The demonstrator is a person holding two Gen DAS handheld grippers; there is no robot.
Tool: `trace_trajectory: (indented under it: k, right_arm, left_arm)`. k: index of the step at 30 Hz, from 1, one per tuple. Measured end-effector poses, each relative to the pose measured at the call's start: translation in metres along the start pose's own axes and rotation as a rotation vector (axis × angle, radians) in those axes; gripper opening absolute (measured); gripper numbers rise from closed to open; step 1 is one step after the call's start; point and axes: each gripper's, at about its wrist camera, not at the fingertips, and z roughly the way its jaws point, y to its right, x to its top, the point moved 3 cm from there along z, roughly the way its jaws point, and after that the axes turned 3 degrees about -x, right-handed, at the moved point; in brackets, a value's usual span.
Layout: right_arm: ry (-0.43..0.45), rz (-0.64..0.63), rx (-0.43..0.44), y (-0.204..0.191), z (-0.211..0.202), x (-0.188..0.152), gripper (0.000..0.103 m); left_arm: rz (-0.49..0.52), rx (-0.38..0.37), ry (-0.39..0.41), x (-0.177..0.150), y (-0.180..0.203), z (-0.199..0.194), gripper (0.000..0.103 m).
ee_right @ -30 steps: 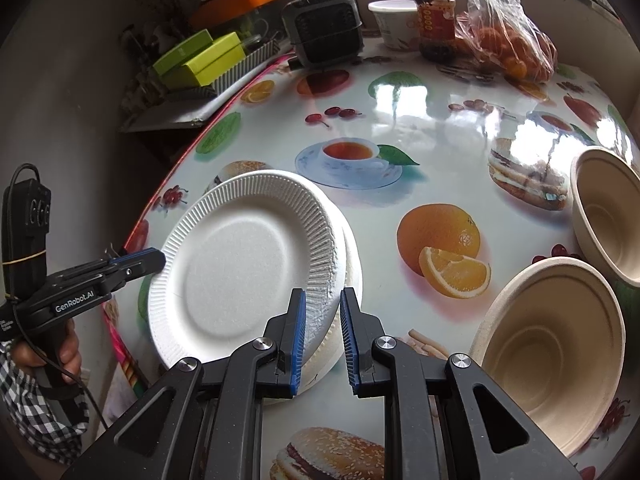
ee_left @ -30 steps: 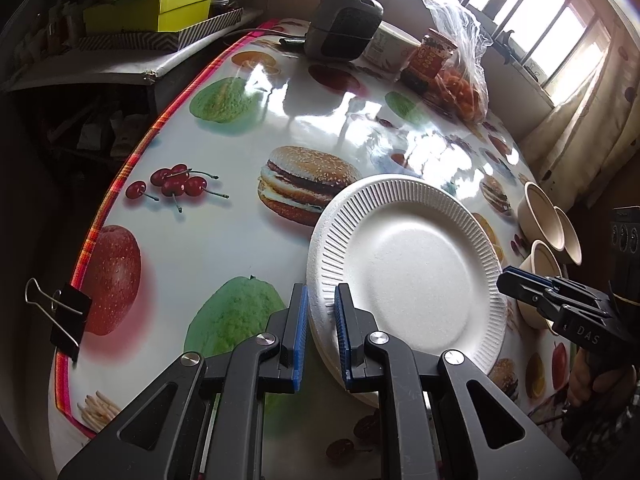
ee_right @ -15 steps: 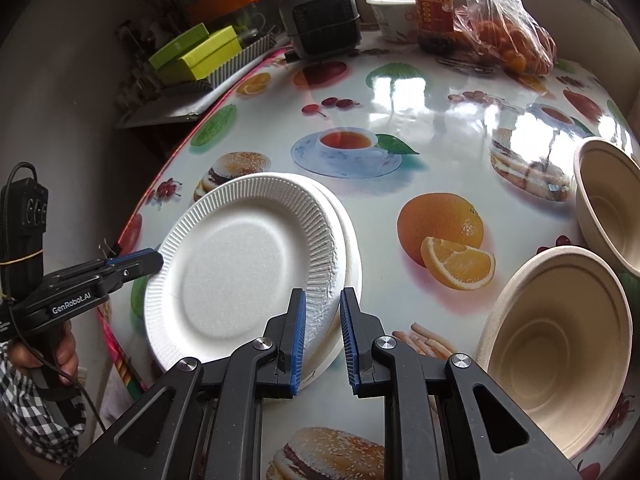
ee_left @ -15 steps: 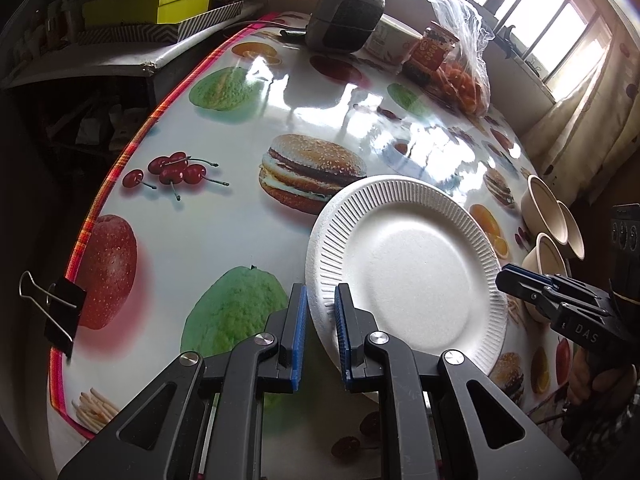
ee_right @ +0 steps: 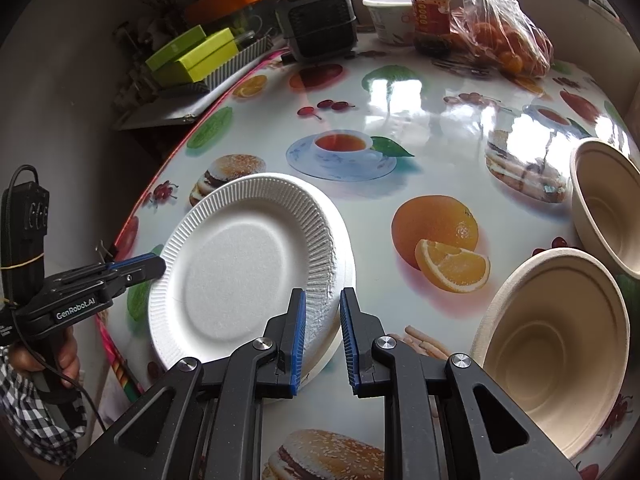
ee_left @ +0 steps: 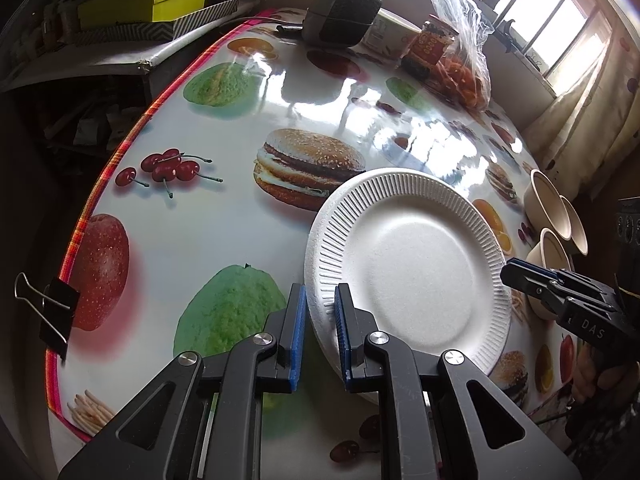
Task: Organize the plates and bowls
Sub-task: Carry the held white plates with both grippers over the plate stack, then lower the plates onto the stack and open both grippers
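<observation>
Two pairs of tongs grip one white paper plate (ee_right: 244, 268) by opposite rims, holding it tilted above a second white plate (ee_right: 347, 276) that lies on the glossy fruit-printed counter (ee_right: 420, 120). The left tongs (ee_left: 320, 320) are narrowed onto the plate's near edge; the right tongs (ee_right: 322, 332) are pinched almost closed on the far edge. Two beige pulp bowls (ee_right: 560, 344) sit close by on the right. The soft rim may crumple or slip if the two hands pull apart, and the plate could land off-centre on the one below.
</observation>
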Motion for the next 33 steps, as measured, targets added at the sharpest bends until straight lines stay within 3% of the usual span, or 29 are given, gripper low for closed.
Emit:
trace_trajectory:
  k: [22,33]
  right_arm:
    - [-0.003,0.013,0.003,0.0016,0.0019,-0.0001,0.019]
    - [-0.003,0.013,0.006,0.0021,0.0023,0.0002,0.028]
  left_arm:
    - [0.003,0.0,0.007,0.0011,0.0012,-0.0001,0.016]
    - [0.014,-0.005,0.011,0.0017,0.0035,-0.0011,0.016]
